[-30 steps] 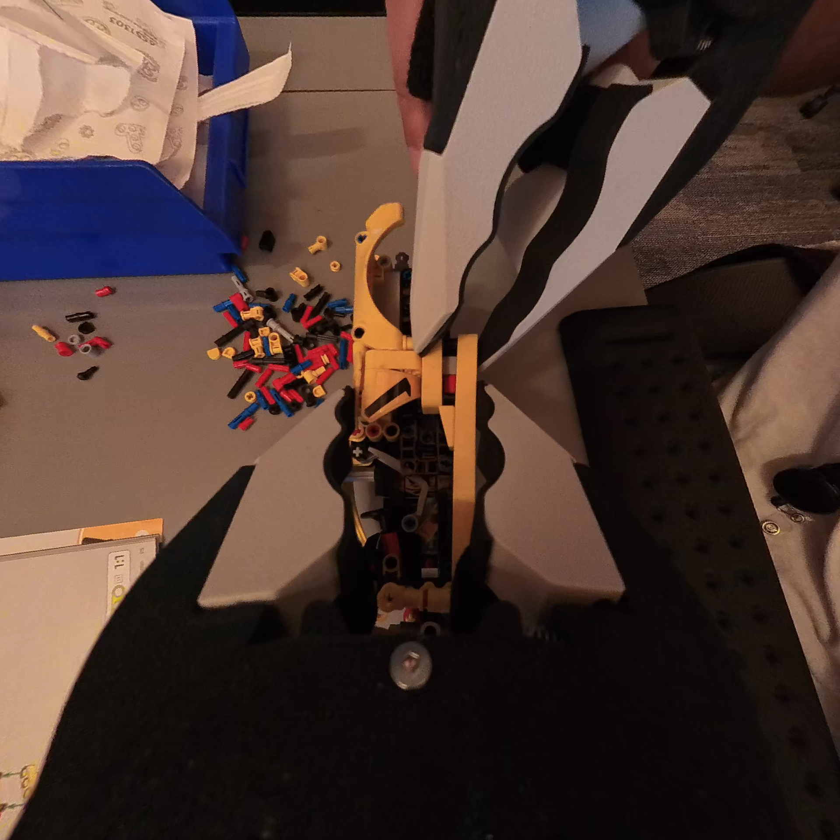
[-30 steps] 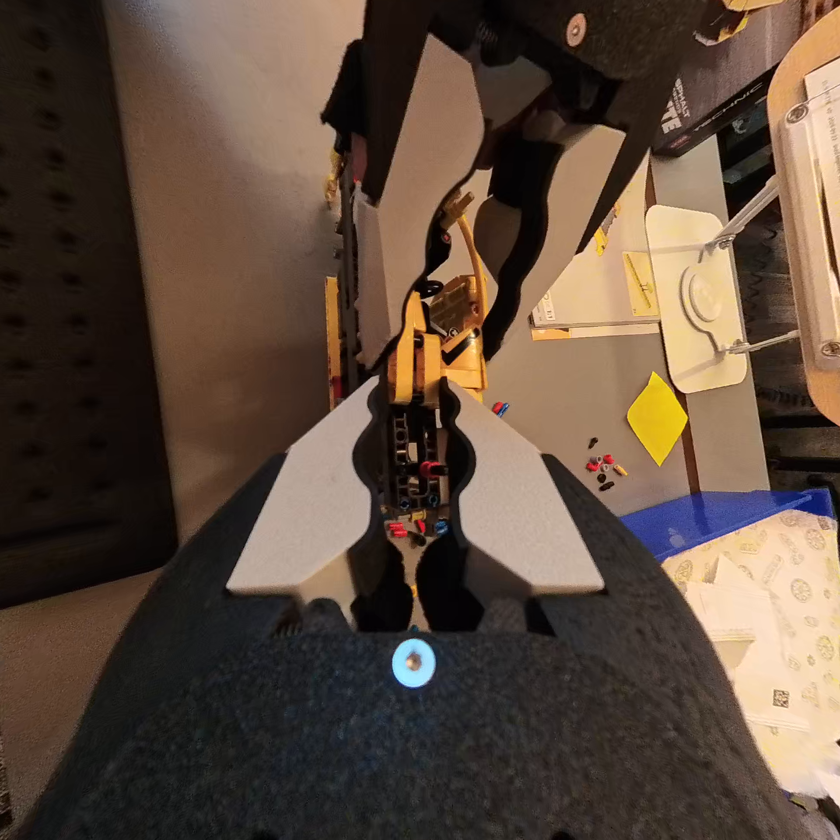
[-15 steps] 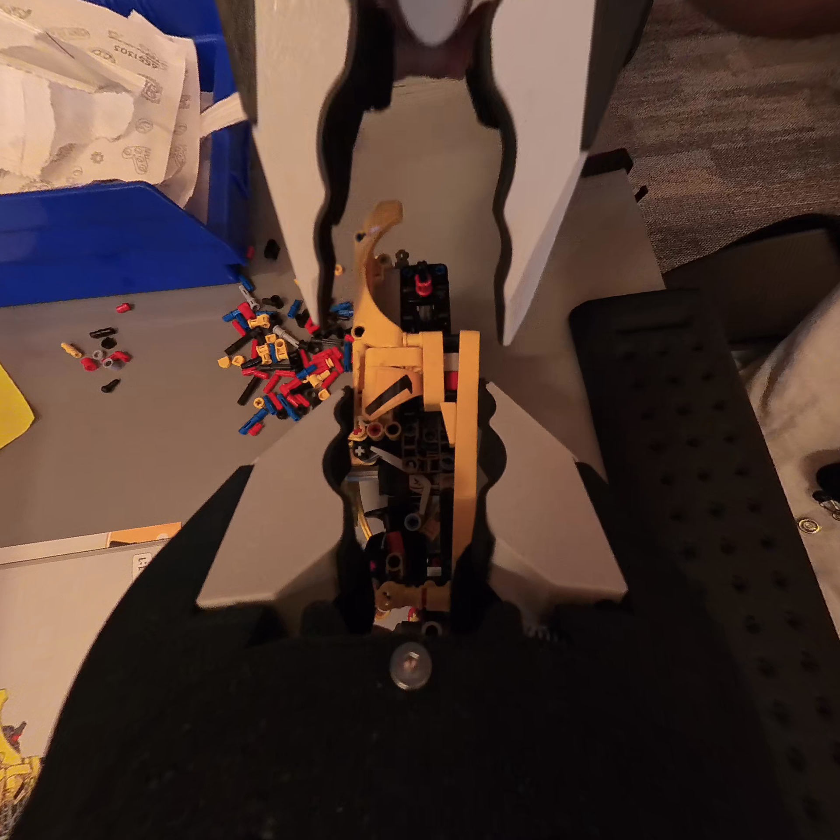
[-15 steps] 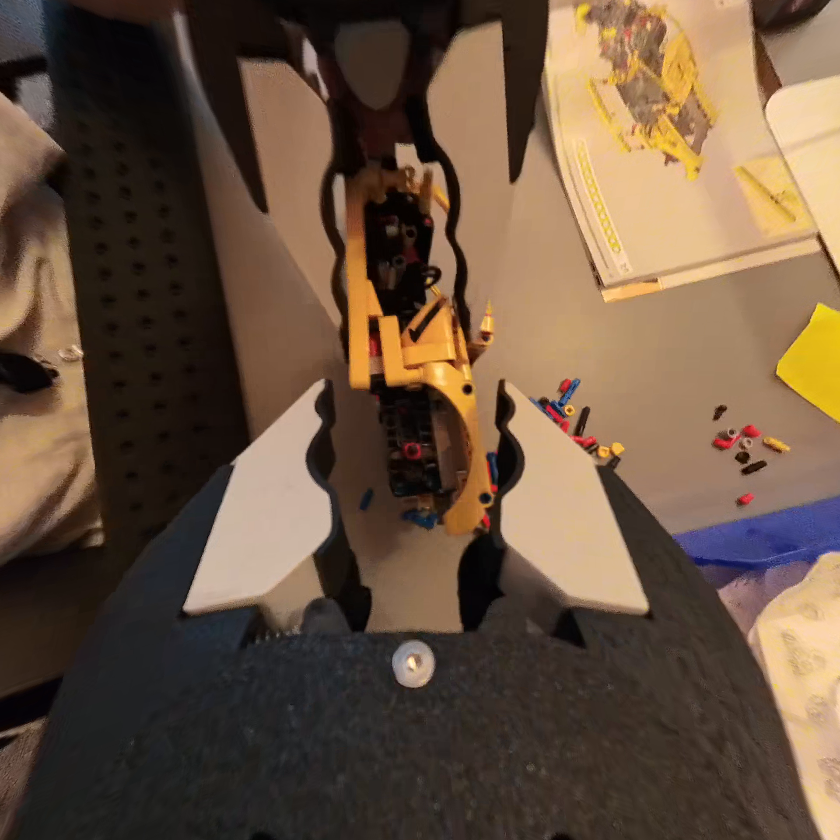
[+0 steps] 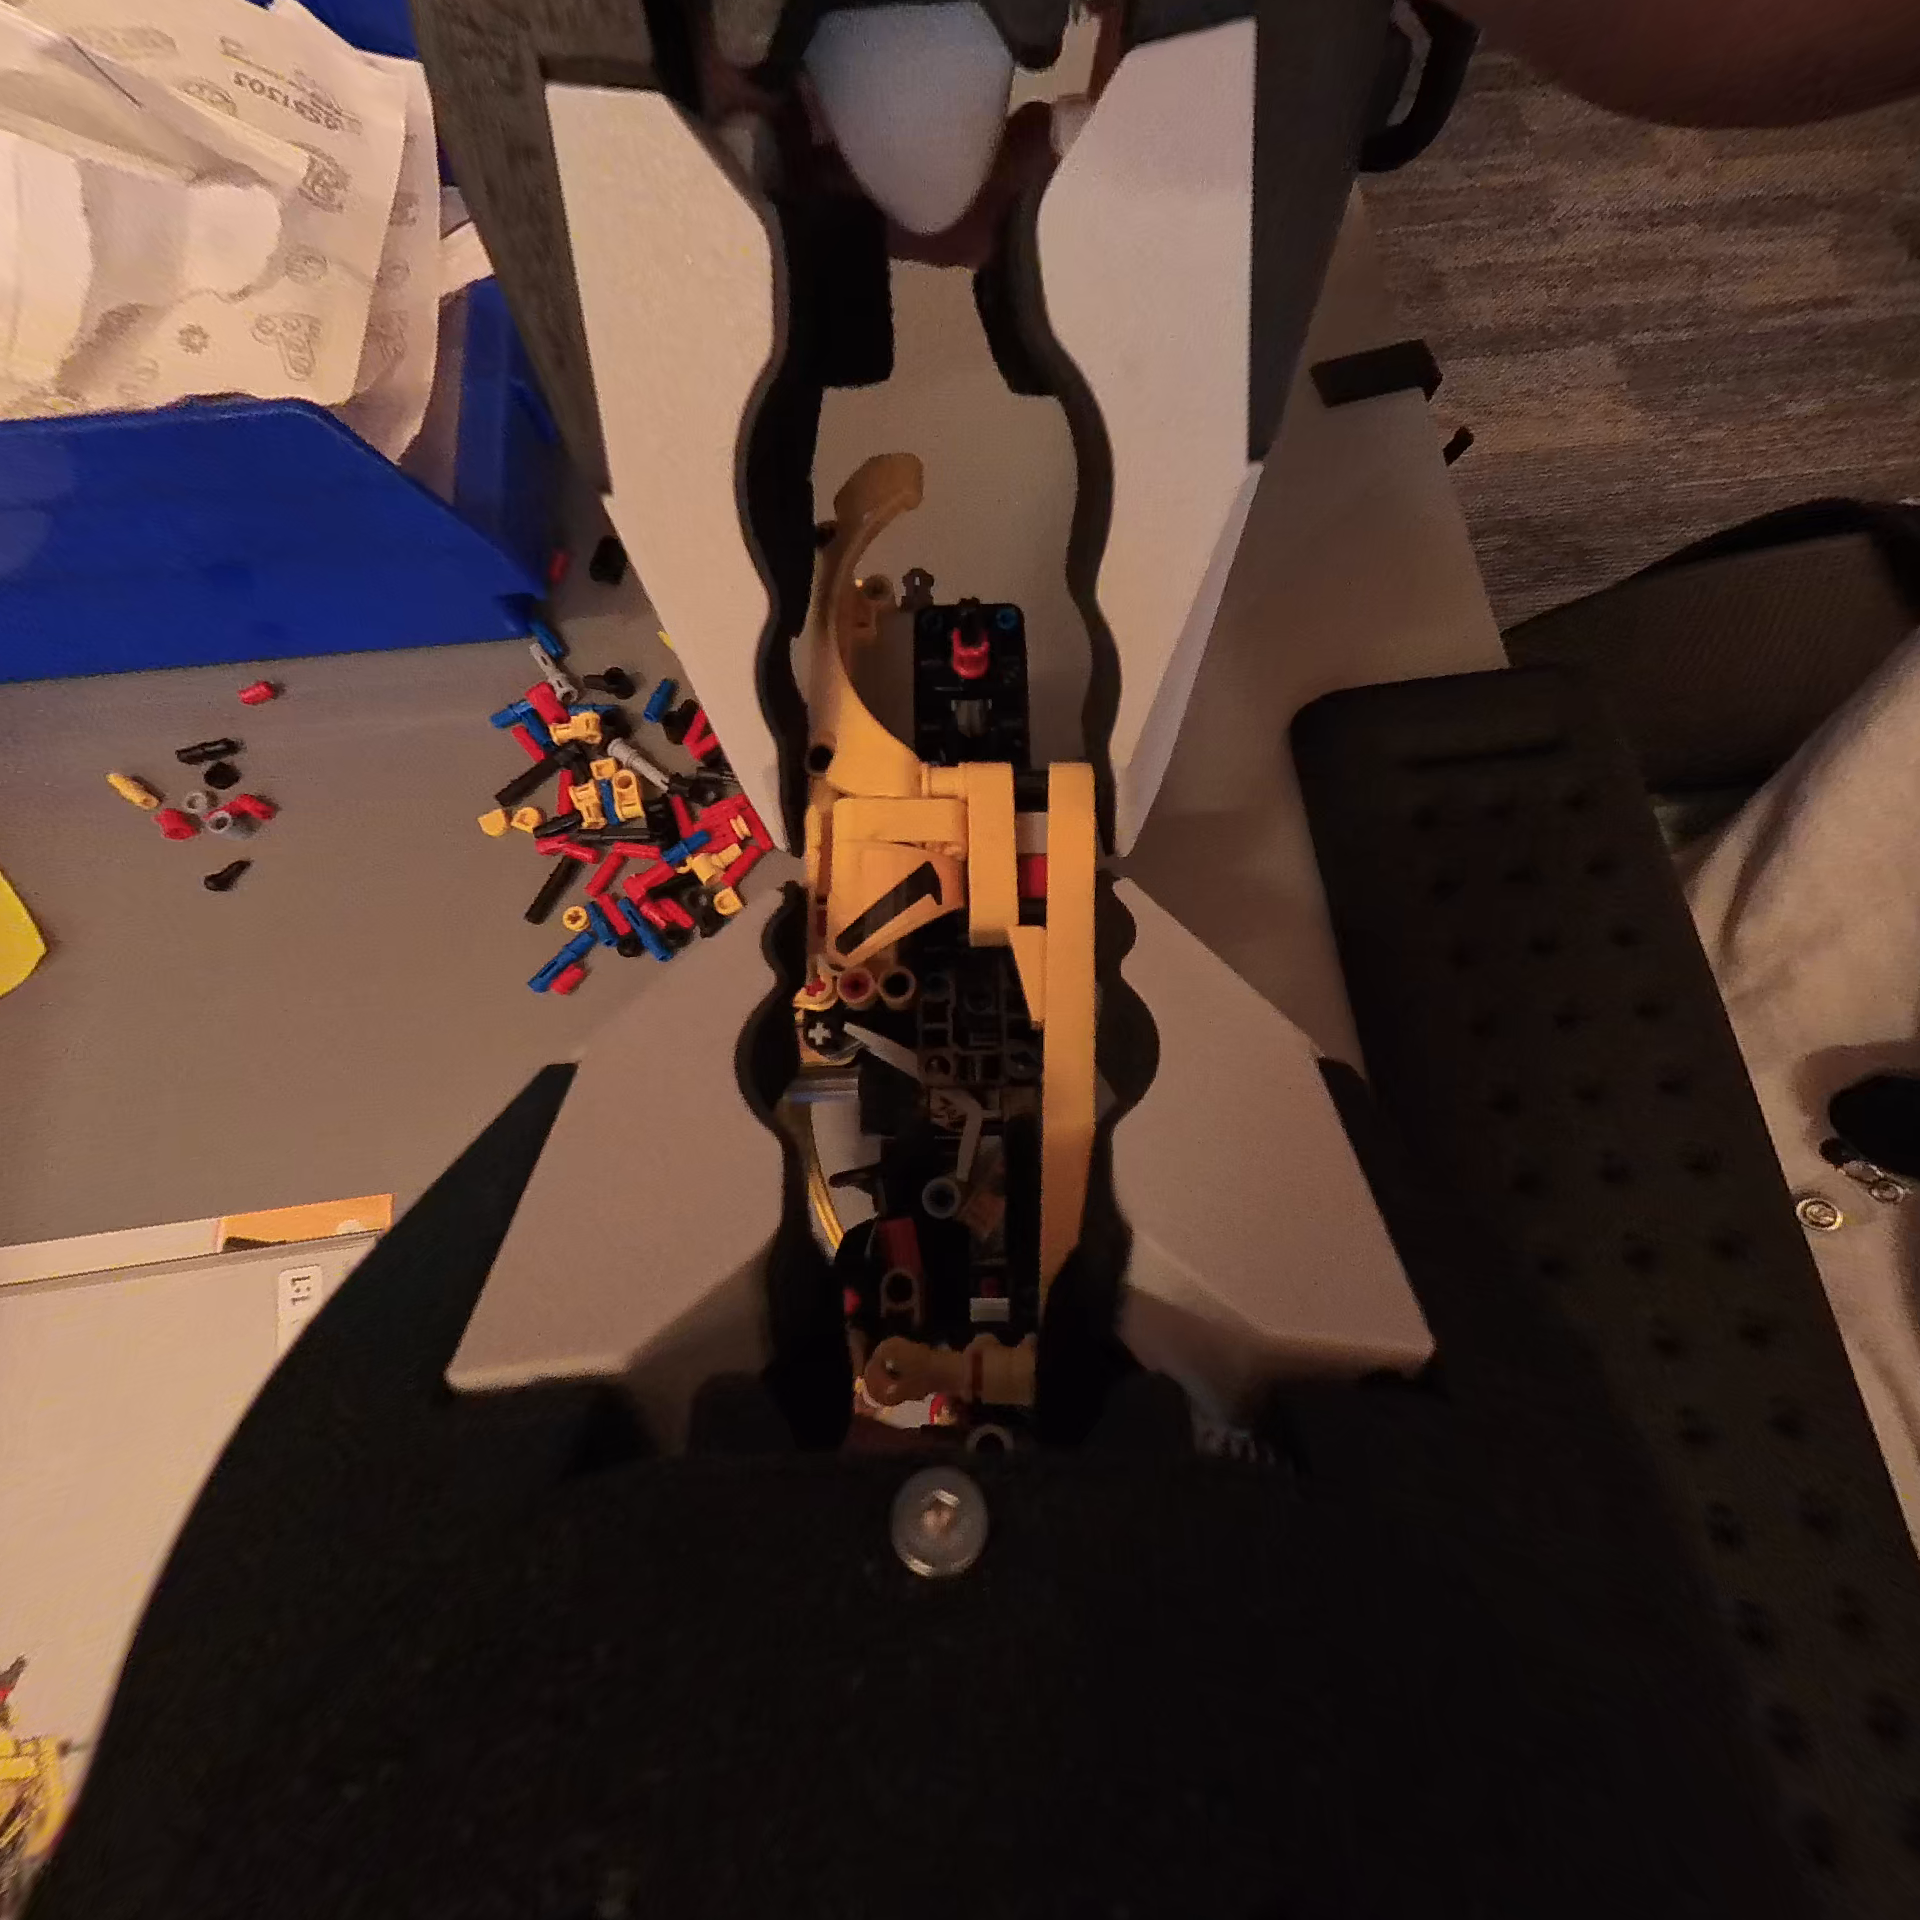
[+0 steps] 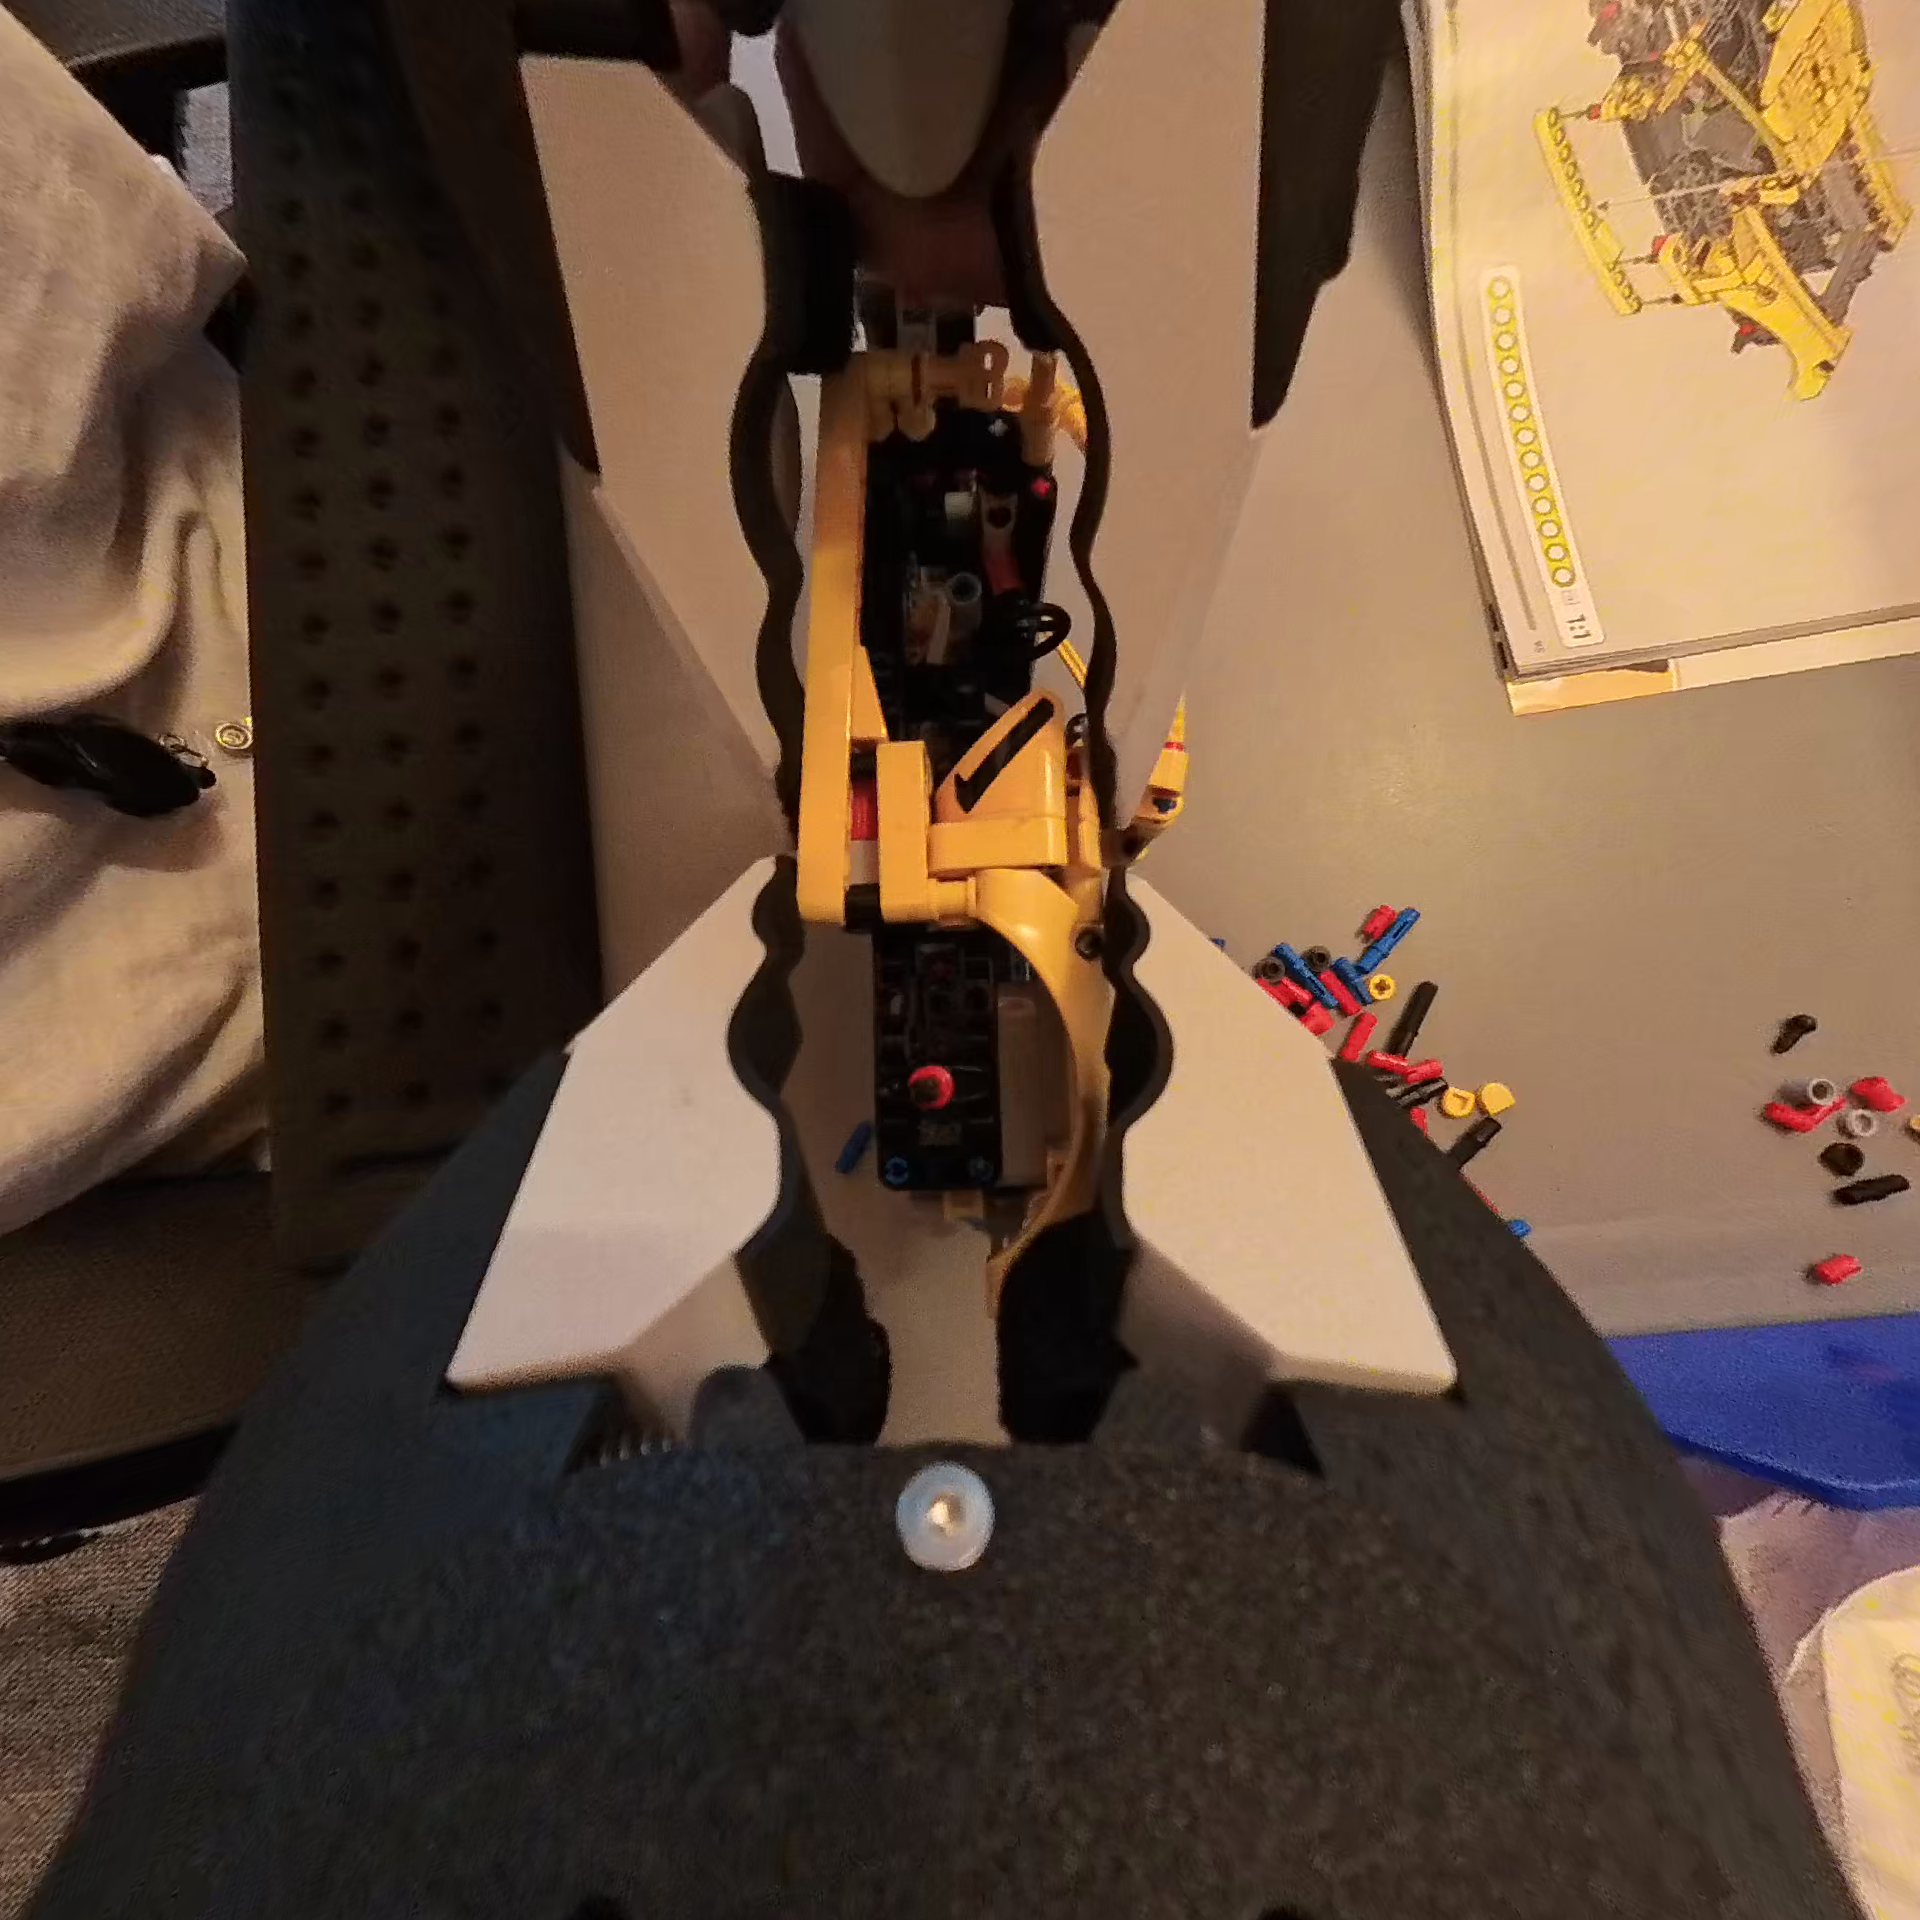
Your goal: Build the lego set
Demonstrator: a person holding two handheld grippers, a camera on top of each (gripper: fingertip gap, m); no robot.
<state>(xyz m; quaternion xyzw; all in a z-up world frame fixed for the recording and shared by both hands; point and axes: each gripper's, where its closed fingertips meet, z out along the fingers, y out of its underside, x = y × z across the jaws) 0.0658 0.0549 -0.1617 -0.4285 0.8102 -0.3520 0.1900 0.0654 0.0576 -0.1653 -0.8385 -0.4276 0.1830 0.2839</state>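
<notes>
A long yellow and black lego model (image 5: 899, 862) is held between both grippers above the grey table (image 5: 260, 1060). My left gripper (image 5: 945, 906) is shut on its near half, pads pressed on both sides. My right gripper (image 5: 945, 836) comes in from the opposite end, tip to tip with the left. In the right wrist view the model (image 6: 987, 810) runs between the right gripper (image 6: 945, 883), whose fingertips (image 6: 727, 987) meet the wide yellow cross section. The black block with a red pin (image 6: 930, 1086) lies loose between its fingers. The left gripper (image 6: 951, 821) faces it.
A pile of small red, blue, black and yellow pins (image 5: 634, 831) lies on the table, with a smaller group (image 5: 197, 805) farther left. A blue bin (image 5: 239, 540) holds paper bags (image 5: 187, 208). An instruction booklet (image 6: 1683, 312) lies open. A black perforated panel (image 5: 1538, 1039) borders the table. Less than 4 cm separates the two grippers' tips.
The right gripper let go of the model's tip, opened wide and swung in line with the left. It has now slid along the model and narrowed onto its wide middle.
</notes>
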